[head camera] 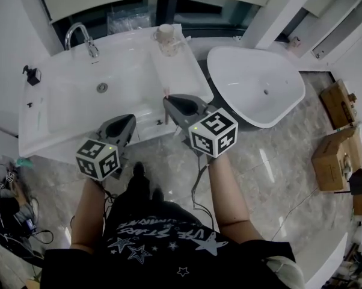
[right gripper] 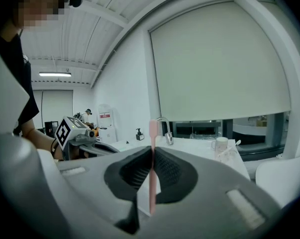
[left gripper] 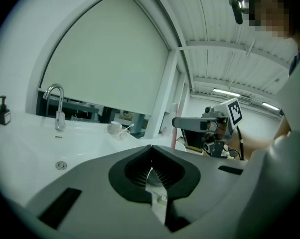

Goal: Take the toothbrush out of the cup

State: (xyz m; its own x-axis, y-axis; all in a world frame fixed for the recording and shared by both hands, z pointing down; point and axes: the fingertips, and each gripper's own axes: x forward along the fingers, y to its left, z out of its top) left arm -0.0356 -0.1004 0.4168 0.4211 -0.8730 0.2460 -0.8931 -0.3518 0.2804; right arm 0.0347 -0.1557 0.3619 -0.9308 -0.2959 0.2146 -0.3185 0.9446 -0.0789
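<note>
- While the cup (head camera: 165, 36) stands at the counter's (head camera: 176, 71) far end, the right gripper (right gripper: 152, 152) clamps a pink toothbrush (right gripper: 153, 131) upright.
- Left gripper (left gripper: 151, 151): jaws together, empty.

Marble floor (head camera: 277, 179); white tub (head camera: 259, 86) — cardboard boxes (head camera: 334, 158) beside; window blind (right gripper: 220, 63) drawn

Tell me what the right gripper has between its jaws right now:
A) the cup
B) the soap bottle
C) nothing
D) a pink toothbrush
D: in the right gripper view the right gripper is shut on the pink toothbrush, which stands upright between its jaws, while the cup sits apart on the counter.
</note>
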